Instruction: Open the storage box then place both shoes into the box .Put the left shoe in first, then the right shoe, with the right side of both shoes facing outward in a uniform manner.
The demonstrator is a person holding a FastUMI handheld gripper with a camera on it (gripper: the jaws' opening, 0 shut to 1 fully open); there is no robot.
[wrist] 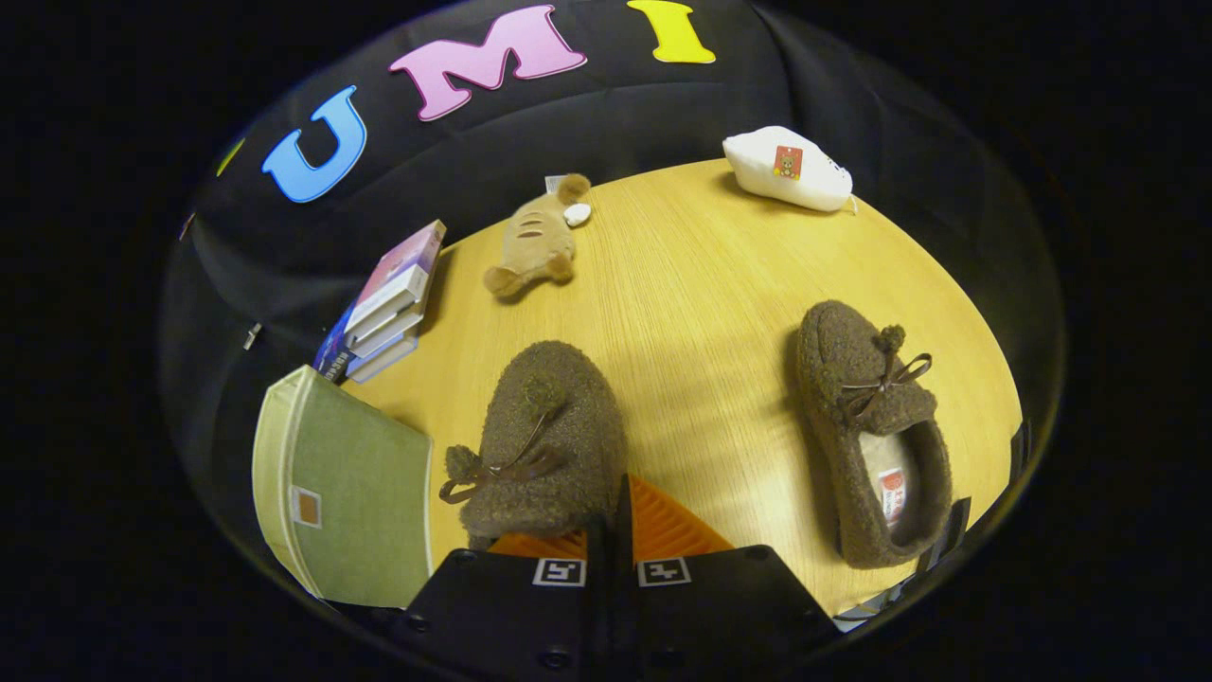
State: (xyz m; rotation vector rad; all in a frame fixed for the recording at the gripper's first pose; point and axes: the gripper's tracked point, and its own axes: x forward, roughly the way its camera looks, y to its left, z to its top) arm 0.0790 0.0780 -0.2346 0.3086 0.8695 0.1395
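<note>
We see the tongs (620,545) as two wide, flat-topped blocks set side by side, each bearing a small square black-and-white coded marker near its inner edge. Their fingers (663,526) carry ribbed, ridged pads. Round screw heads dot the blocks' corners and lower edge.

Both shoes (549,436) fuzzy fleece; storage box (346,493) matt woven cloth; table (701,284) smooth wood grain.
</note>
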